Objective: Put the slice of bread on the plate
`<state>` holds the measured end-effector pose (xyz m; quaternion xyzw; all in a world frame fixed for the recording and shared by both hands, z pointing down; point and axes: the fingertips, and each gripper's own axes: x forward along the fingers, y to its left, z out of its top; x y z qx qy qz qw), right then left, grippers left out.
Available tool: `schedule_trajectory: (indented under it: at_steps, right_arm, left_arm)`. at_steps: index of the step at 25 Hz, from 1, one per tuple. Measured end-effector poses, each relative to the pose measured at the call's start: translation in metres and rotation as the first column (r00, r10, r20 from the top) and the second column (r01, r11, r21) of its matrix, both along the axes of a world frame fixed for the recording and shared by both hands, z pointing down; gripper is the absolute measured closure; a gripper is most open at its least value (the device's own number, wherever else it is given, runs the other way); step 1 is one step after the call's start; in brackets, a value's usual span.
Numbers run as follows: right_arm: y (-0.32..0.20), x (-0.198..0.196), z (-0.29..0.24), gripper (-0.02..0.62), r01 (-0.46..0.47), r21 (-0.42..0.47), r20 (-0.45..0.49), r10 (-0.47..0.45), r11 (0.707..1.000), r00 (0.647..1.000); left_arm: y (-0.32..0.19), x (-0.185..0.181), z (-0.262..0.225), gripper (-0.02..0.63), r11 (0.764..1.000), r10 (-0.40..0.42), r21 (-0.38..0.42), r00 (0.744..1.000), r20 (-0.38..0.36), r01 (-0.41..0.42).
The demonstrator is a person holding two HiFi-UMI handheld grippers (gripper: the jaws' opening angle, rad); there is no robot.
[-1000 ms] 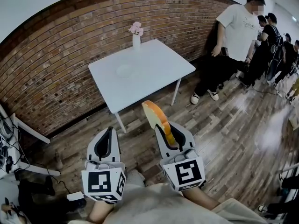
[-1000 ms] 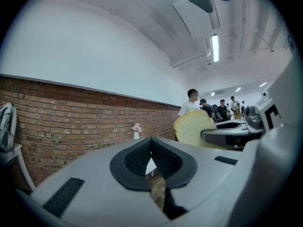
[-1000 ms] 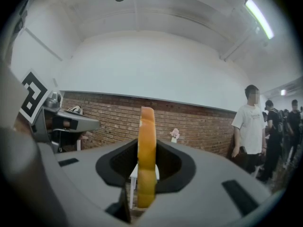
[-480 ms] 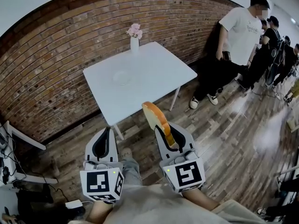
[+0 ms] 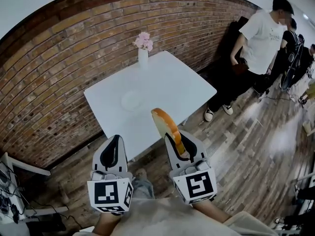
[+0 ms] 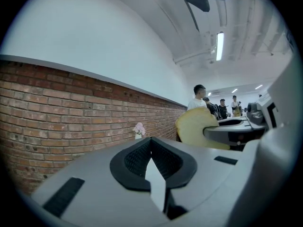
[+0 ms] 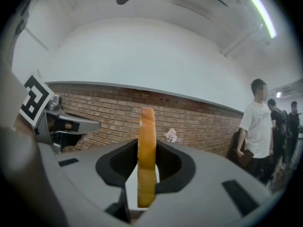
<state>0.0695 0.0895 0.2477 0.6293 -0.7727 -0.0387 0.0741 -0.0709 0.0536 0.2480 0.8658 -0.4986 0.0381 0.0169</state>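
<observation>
Clearly, right fingers (image 5: 194,146) clenched slice of bread (image 5: 167,127), frame centre; I judged it soft, light: pinch crust. Left fingers (image 6: 90,174) closed, empty.

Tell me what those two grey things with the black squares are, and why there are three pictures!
Those are two hand-held grippers, like big tongs, that a person holds. One picture comes from a camera on the person's head, looking down; the other two come from cameras riding on each gripper. The right gripper holds a slice of bread on edge between its jaws. The left gripper is shut and empty. Ahead is a white table with a small plate and a vase of pink flowers on it. The bread should go on that plate. Other people stand by the brick wall.
</observation>
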Motion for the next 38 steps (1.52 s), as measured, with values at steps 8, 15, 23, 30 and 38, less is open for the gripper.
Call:
schedule_trajectory:
  at_steps: [8,15,23,30,38]
  right_arm:
    - [-0.109,-0.002,0.0,0.499,-0.047,-0.038,0.003,0.047,0.998,0.999]
    - [-0.161,-0.003,0.009,0.498,-0.081,-0.07,0.001,0.081,0.994,0.997]
    - [-0.181,-0.003,0.017,0.499,-0.058,-0.103,-0.011,0.057,0.993,0.998]
    - [-0.202,-0.009,0.013,0.499,-0.01,-0.116,-0.024,0.007,0.993,1.0]
    - [-0.219,-0.015,0.029,0.499,0.044,-0.156,-0.015,-0.047,0.987,0.999]
  left_arm:
    - [-0.114,0.002,0.001,0.597,0.998,0.057,-0.033,0.998,0.005,-0.056]
    - [-0.17,0.004,0.011,0.597,0.993,0.097,-0.063,0.995,0.003,-0.097]
    - [-0.19,0.003,0.017,0.597,0.993,0.079,-0.082,0.997,-0.012,-0.08]
    - [-0.205,0.0,0.02,0.597,0.994,0.052,-0.099,0.998,-0.017,-0.054]
    - [-0.215,-0.001,0.031,0.597,0.992,0.033,-0.119,0.999,-0.004,-0.034]
